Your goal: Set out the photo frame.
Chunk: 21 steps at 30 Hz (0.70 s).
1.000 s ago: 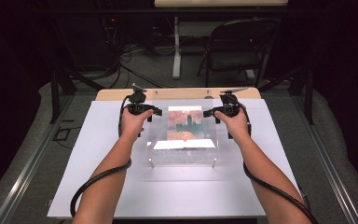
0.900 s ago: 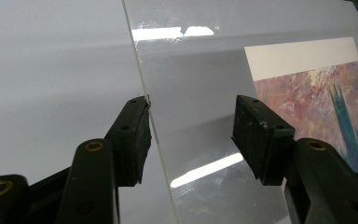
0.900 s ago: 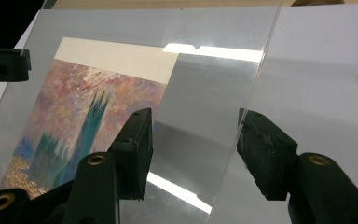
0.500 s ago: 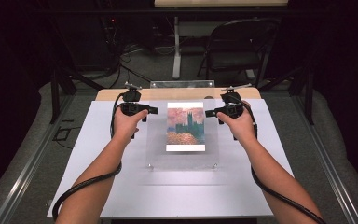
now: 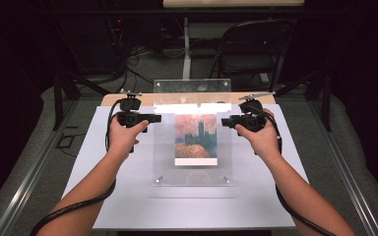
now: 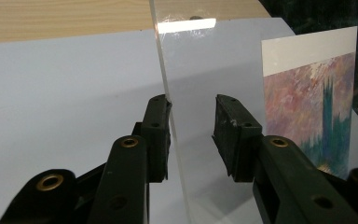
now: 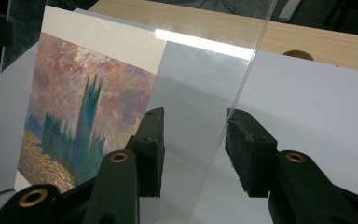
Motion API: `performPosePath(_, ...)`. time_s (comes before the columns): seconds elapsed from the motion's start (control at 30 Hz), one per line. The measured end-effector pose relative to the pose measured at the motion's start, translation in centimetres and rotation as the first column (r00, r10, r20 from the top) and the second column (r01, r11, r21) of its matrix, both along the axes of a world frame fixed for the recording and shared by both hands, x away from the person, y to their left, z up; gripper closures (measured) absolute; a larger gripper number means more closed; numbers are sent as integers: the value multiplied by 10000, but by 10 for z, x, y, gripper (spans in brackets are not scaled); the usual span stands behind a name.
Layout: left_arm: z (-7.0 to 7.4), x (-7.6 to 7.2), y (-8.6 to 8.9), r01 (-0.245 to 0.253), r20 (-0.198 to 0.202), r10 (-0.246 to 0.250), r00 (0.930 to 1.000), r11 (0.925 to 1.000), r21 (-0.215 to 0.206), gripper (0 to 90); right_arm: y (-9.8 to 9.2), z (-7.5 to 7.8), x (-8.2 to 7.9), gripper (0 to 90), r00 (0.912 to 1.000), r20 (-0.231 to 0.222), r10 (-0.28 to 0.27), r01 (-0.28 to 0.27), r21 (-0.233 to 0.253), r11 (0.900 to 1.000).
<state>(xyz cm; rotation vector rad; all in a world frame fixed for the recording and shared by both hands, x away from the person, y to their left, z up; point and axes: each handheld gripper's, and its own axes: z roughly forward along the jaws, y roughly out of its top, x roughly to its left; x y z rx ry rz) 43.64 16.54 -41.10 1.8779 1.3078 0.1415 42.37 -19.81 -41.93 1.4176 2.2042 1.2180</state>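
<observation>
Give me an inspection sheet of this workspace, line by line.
Surface: white sheet over a wooden table.
Job's things: clear acrylic panel raised, tilted; second clear panel flat, painting print on it.
Clutter: nothing seen.
Grippers: left hand-held gripper and right hand-held gripper each open, jaws astride a side edge of the raised panel.
Cables: one black cable trails from each gripper toward the person.
Surroundings: folding chair, floor cables, dark room.

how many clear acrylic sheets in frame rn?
2. One acrylic sheet lies flat on the white board under the print. The other is tilted up at its far edge, between both hand-held grippers' open jaws.
</observation>
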Motion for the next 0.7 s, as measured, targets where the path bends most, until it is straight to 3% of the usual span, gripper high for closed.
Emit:
performPosePath(0.47, 15, -47, 8, 492, 855, -472, 9952, 9986, -212, 736, -9, 16, -46, 674, 9967, 658, 466, -474, 109, 9988)
performPosePath(0.7, 20, -72, 9, 727, 1431, -743, 9869, 9972, 165, 739, -12, 21, -69, 712, 9947, 868, 553, -578, 265, 9980)
